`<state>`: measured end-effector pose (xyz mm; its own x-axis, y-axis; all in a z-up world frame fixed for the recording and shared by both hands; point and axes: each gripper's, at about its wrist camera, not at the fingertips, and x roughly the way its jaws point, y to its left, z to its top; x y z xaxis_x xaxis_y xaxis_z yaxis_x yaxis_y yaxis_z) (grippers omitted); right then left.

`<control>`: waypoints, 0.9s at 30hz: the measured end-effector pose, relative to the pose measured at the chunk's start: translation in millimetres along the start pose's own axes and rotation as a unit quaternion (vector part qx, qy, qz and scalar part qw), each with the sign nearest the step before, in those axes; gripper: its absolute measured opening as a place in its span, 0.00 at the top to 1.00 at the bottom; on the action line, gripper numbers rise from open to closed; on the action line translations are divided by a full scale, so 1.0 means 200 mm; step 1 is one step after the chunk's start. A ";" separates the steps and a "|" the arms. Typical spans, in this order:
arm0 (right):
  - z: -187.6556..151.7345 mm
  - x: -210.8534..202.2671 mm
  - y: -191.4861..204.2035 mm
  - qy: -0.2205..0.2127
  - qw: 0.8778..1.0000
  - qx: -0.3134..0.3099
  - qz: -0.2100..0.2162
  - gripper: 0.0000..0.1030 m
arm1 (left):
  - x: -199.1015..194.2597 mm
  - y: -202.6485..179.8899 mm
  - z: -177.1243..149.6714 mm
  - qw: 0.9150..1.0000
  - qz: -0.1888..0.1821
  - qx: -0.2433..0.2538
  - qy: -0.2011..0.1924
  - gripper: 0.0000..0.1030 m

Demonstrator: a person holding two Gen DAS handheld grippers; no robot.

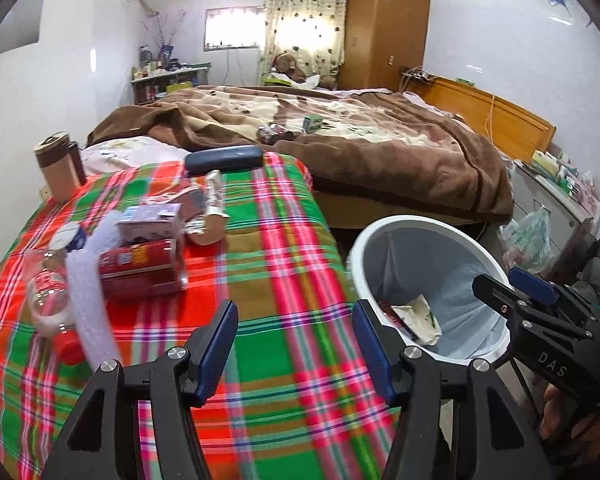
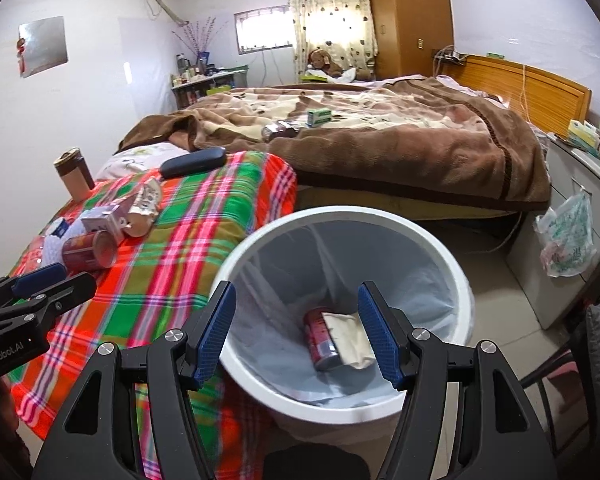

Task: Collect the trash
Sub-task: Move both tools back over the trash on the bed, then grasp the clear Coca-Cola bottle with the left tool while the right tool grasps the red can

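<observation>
My right tool [image 2: 296, 332] hangs over the white bin [image 2: 456, 276], its blue pads spread wide with nothing between them. Down in the liner I can see a red can [image 2: 320, 340] and a crumpled pale wrapper [image 2: 350, 338], so two pieces look dealt with. My left tool [image 1: 296, 344] is out over the plaid-covered bench [image 1: 284, 264], standing apart and empty too.

So I read this as the gap between drops: both tools free, next pickup pending. The remaining trash sits in a cluster on the bench's far left: another red can [image 1: 140, 272] on its side, a small purple carton [image 1: 150, 222] just behind it, a clear plastic bottle [image 1: 48, 296] at the edge, and a foil wrapper [image 1: 214, 200] beyond.

The left tool is nearest, so I'd swing it left, line the pads across the can's round body, and close gently, because it could roll.
</observation>
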<state>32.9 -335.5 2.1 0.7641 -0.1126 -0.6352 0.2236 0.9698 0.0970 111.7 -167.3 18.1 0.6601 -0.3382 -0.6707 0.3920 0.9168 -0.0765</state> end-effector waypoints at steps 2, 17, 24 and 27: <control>0.00 0.00 0.04 -0.001 1.000 -0.004 0.009 0.37 | -0.03 0.06 -0.01 1.000 0.012 -0.010 -0.004 0.43; -0.02 0.08 0.38 0.012 0.997 -0.051 0.065 0.37 | -0.14 0.63 -0.11 0.990 0.100 -0.096 -0.007 0.43; -0.01 0.13 0.53 0.023 0.992 -0.087 0.089 0.37 | -0.16 0.85 -0.14 0.984 0.122 -0.128 -0.005 0.43; 0.01 0.16 0.62 0.025 0.988 -0.118 0.100 0.37 | -0.17 0.93 -0.14 0.982 0.139 -0.131 -0.003 0.42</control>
<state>85.6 -219.9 -4.5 0.7470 0.0920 -0.6584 -0.0814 0.9956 0.0467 143.8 20.0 5.0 0.7218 -0.0672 -0.6889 0.0176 0.9967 -0.0789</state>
